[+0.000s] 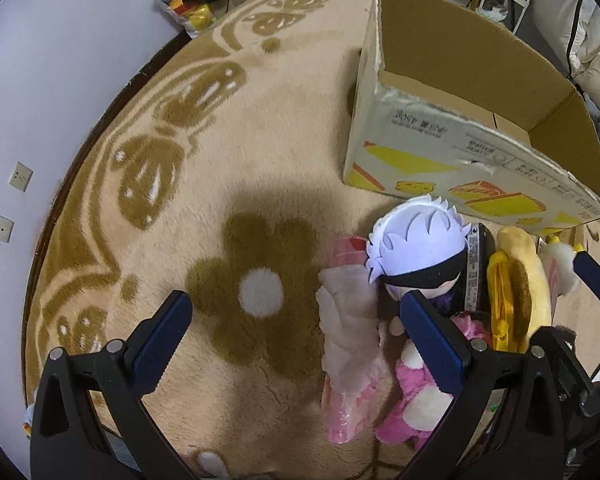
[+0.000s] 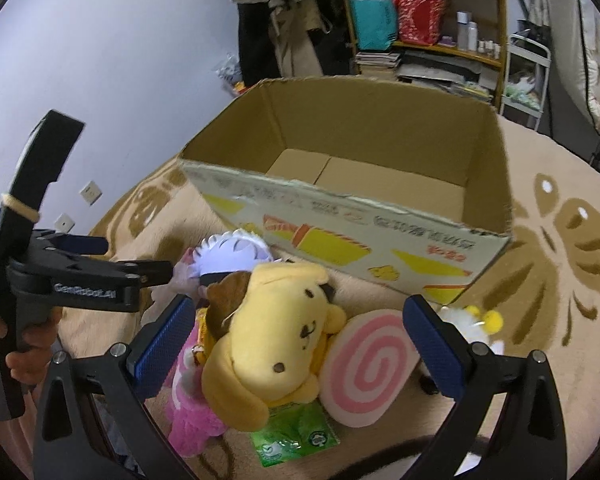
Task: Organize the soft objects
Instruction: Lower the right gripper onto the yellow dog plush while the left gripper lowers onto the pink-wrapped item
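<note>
A pile of soft toys lies on the carpet in front of a cardboard box (image 2: 380, 216). My right gripper (image 2: 300, 344) hangs open over the pile, its fingers either side of a yellow dog plush (image 2: 276, 340) and a pink swirl cushion (image 2: 372, 364). A pink plush (image 2: 192, 404) and a white-haired doll (image 2: 236, 256) lie to the left. My left gripper (image 1: 296, 344) is open above the carpet. A pink and white wrapped soft piece (image 1: 348, 340) shows between its fingers, with the doll (image 1: 416, 248) just beyond the right one. The box (image 1: 460, 128) has nothing in it.
A green packet (image 2: 292, 432) lies under the dog plush, and a small white and yellow plush (image 2: 476, 320) sits by the box corner. The patterned round carpet (image 1: 220, 160) spreads left. A wall (image 1: 60, 80), shelves (image 2: 428, 40) and hanging clothes (image 2: 284, 20) stand behind.
</note>
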Available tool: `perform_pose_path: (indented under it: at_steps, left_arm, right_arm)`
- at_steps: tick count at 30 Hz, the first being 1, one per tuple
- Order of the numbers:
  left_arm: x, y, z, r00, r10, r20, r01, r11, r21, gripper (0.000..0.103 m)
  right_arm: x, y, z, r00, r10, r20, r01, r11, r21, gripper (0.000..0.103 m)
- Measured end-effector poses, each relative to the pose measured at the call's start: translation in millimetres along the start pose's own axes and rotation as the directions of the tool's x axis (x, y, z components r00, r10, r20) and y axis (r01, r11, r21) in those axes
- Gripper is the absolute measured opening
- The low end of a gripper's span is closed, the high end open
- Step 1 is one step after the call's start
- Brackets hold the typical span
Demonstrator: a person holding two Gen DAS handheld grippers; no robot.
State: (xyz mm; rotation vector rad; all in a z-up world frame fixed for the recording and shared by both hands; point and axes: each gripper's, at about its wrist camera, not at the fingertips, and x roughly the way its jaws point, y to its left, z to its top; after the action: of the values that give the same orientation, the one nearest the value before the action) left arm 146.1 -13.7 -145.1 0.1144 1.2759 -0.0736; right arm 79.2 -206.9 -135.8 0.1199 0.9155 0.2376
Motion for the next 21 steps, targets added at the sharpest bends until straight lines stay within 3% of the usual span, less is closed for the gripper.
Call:
perform_pose_path:
  at_steps: [21]
  left_arm:
    - [29.2,-4.3,-11.3,0.997,0.024,-0.070,-0.023,1.000,0.013,0.103]
  right_arm:
    - [19.7,5.3,-10.5,0.995,0.042,-0.095,-0.044,0.999,-0.015,0.091]
